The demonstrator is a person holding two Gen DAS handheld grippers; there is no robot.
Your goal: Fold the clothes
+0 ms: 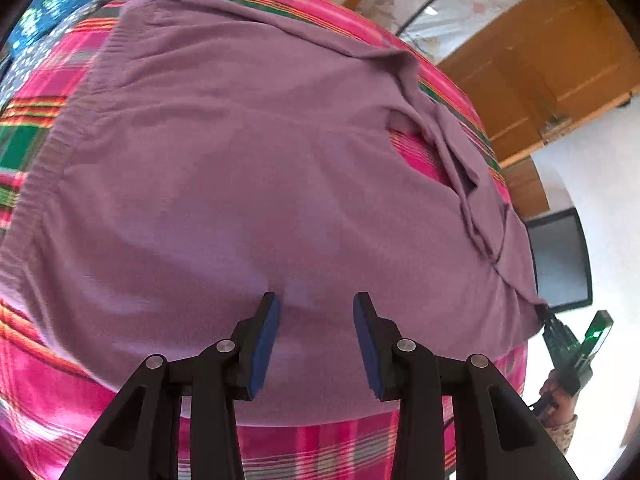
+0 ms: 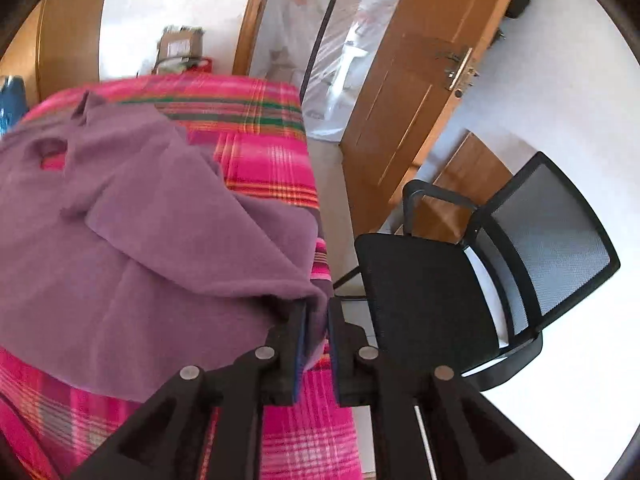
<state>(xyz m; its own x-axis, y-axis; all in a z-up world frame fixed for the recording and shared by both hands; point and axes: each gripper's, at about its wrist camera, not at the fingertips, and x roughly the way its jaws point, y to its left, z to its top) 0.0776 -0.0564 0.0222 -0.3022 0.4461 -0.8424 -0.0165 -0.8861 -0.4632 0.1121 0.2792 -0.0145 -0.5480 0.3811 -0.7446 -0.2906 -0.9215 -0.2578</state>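
While the right gripper pinches the purple garment's corner by the bed edge, the left gripper, jaws apart, hovers w/ cloth stretching ahead.

Pink plaid blanket with green and orange stripes covering the whole surface, dropping off at the right edge in the right wrist view. Purple sweater spread flat across most of it, ribbed hem toward the left of frame, neckline at center right. Some clutter at the top edge, too blurry to name. Blue patterned fabric upper left.
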